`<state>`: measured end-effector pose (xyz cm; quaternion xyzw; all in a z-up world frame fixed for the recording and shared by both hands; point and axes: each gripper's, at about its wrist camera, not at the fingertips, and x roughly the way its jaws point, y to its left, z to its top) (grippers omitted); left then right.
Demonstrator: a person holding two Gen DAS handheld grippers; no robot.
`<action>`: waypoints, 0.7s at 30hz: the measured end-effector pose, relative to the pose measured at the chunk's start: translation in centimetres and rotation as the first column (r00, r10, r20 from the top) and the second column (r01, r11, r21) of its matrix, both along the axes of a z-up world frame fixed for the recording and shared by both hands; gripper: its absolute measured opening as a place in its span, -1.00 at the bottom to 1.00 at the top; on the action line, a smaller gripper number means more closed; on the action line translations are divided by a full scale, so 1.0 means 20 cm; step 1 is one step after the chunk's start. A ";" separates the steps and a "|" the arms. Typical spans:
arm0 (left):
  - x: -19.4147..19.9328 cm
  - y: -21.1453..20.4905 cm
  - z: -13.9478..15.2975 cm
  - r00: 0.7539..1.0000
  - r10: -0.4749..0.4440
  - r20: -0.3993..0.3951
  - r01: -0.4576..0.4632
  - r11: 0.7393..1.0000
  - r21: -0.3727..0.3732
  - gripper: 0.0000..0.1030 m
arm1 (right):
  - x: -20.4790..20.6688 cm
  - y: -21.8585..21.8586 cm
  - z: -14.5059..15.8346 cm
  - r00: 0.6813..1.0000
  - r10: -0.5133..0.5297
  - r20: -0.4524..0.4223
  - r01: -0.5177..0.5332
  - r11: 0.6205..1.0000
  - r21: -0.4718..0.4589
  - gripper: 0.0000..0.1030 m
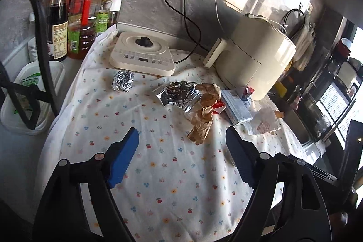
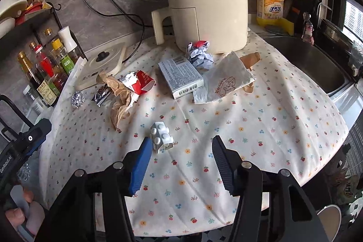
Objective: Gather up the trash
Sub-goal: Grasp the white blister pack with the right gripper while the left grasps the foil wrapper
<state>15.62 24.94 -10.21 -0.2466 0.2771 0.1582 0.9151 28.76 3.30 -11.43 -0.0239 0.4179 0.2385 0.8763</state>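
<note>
Trash lies scattered on a floral cloth [image 1: 158,165]: a foil ball [image 1: 122,80], an opened foil wrapper [image 1: 176,95], crumpled brown paper [image 1: 202,121], a grey carton [image 1: 236,108] and a white paper bag [image 1: 264,123]. My left gripper [image 1: 181,135] hovers open in front of the brown paper with nothing between its fingers. In the right wrist view a white pill blister pack [image 2: 161,136] lies just ahead of my right gripper [image 2: 181,144], which is open and touches nothing. Farther off are the brown paper [image 2: 120,96], a red-and-white wrapper [image 2: 140,82], the carton [image 2: 180,75], crumpled blue-white paper [image 2: 199,55] and the paper bag [image 2: 223,81].
A cream air fryer [image 2: 204,3] and a flat cooker [image 1: 141,52] stand at the back with cables to wall sockets. Oil and sauce bottles [image 1: 68,15] crowd the left. A sink [image 2: 313,60] lies right, with a yellow detergent bottle [image 2: 270,1]. A hand [image 2: 20,214] holds the left gripper's handle.
</note>
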 end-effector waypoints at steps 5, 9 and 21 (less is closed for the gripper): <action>0.12 0.07 -0.04 1.000 -0.024 -0.008 0.024 1.000 -0.019 0.35 | 0.07 0.14 -0.08 0.999 0.025 -0.035 -0.025 1.000 -0.012 0.02; 0.20 0.13 -0.08 0.999 -0.038 -0.025 0.037 0.999 -0.033 0.20 | 0.12 0.23 -0.14 0.998 0.034 -0.052 -0.035 0.999 -0.027 0.02; 0.35 0.21 -0.13 0.997 -0.068 -0.036 0.066 0.996 -0.055 0.05 | 0.20 0.33 -0.20 0.993 0.083 -0.086 -0.088 0.995 -0.050 -0.58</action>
